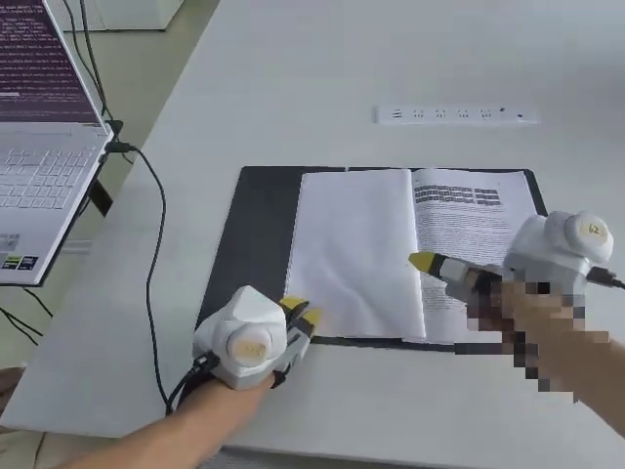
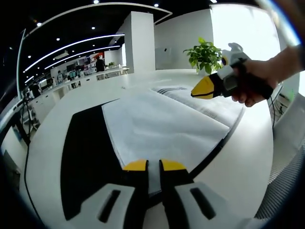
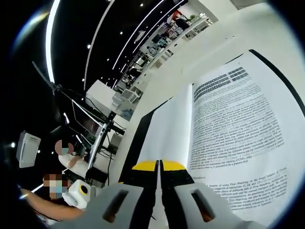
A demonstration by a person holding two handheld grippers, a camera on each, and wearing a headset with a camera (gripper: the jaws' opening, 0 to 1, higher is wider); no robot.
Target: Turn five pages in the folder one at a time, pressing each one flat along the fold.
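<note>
Left gripper view puts the left tool [image 2: 147, 165] nearest, its jaws all but closed with a thin slit between them, tips down at the near edge of a blank page [image 2: 162, 129]; I cannot tell whether they pinch the paper or only rest on it. That page lies flat on the left half of the open black folder [image 1: 256, 244], which sits square on the white worktop [image 1: 293, 88]. A little farther in and to the right, the right tool [image 3: 159, 165] has its jaws closed together on nothing, tips at the fold [image 3: 190, 119] between the blank page and the printed page [image 3: 238, 133]. To my eye a turned sheet is being pressed along the crease; how many of the five are done cannot be read from here. Beyond the folder lies a power strip [image 1: 454, 114], with a laptop [image 1: 39, 166] at far left.
</note>
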